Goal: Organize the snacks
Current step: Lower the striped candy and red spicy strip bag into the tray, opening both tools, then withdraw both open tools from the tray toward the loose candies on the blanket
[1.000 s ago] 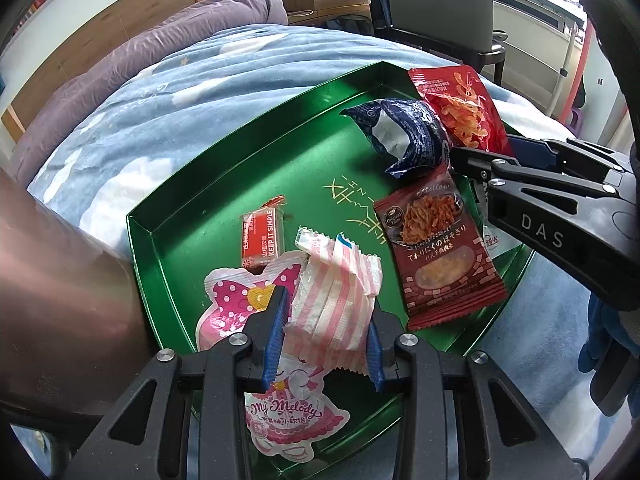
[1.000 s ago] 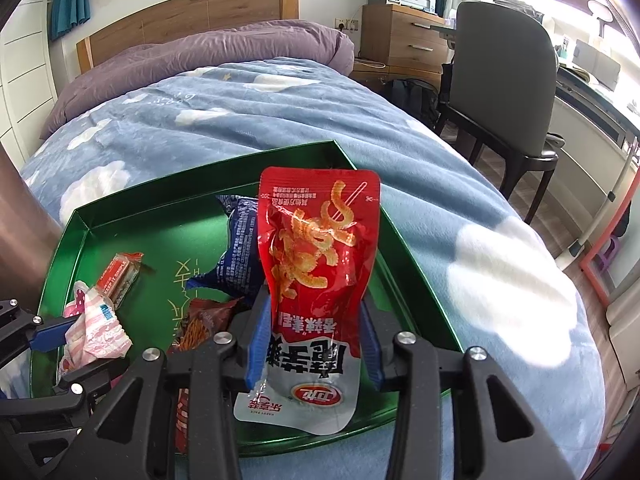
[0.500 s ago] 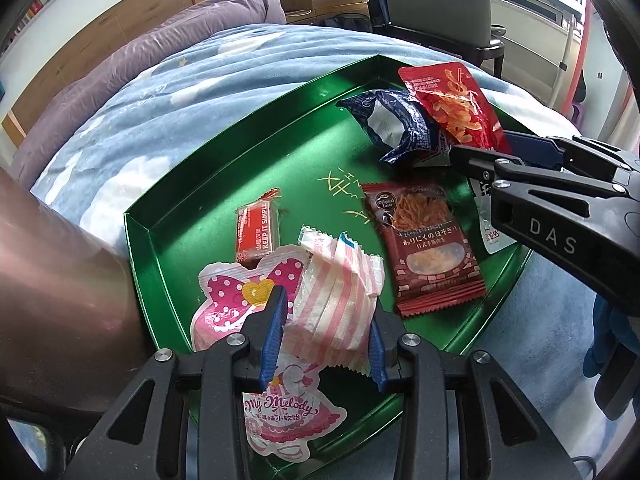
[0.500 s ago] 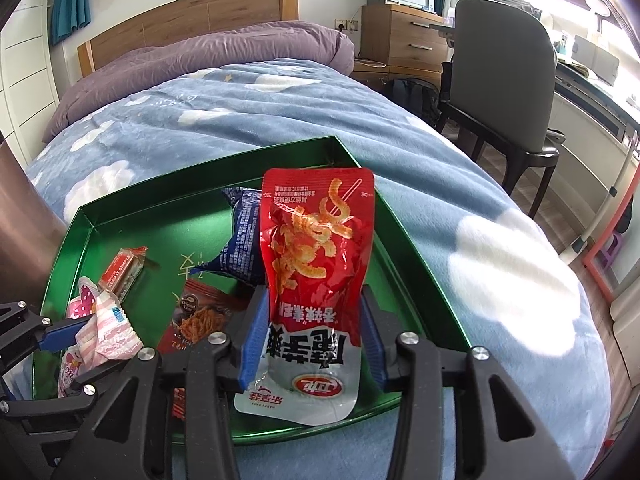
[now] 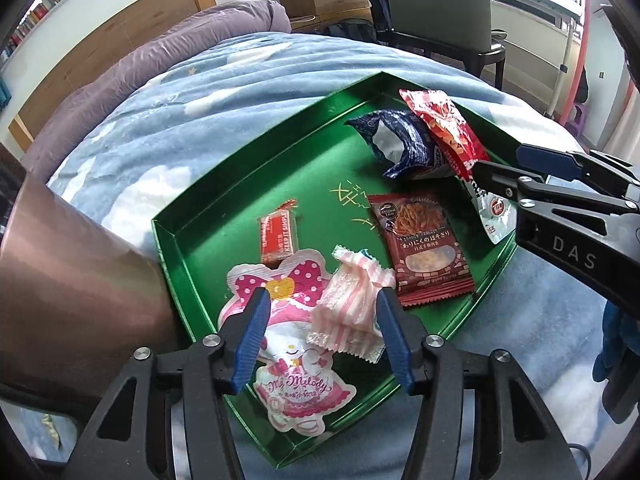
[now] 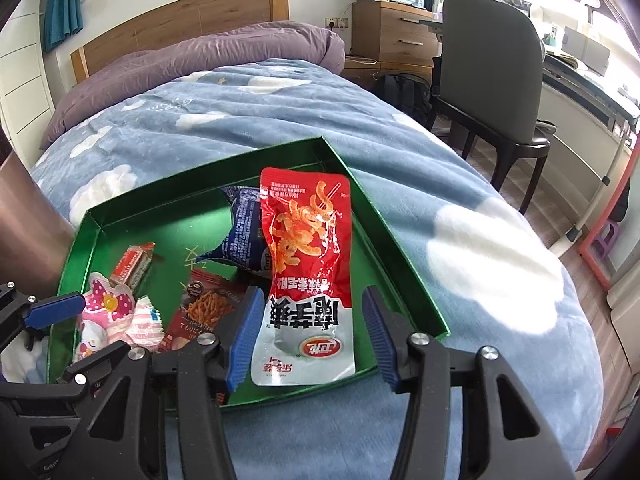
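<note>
A green tray (image 5: 192,264) lies on the bed with several snacks in it. My left gripper (image 5: 320,300) hangs over its near edge and its jaws are opening. A pink striped packet (image 5: 352,308) rests between them on a My Melody pouch (image 5: 296,384); the left pad stands clear of it. My right gripper (image 6: 311,296) is also opening. A red snack pouch (image 6: 308,240) lies between its jaws with a gap on each side, leaning on a blue bag (image 6: 244,232). A dark red noodle snack (image 5: 424,248) and a small red bar (image 5: 276,236) lie flat in the tray.
The tray sits on a blue cloud-print blanket (image 6: 460,240) near the bed's foot. A brown rounded surface (image 5: 60,260) fills the left side close to the tray. A dark chair (image 6: 492,80) and wooden drawers (image 6: 392,36) stand beyond the bed's right side.
Both grippers' jaws have spread apart. The red pouch has been let go and has sunk onto the tray. The striped packet has been let go and lies on the pink pouch.
</note>
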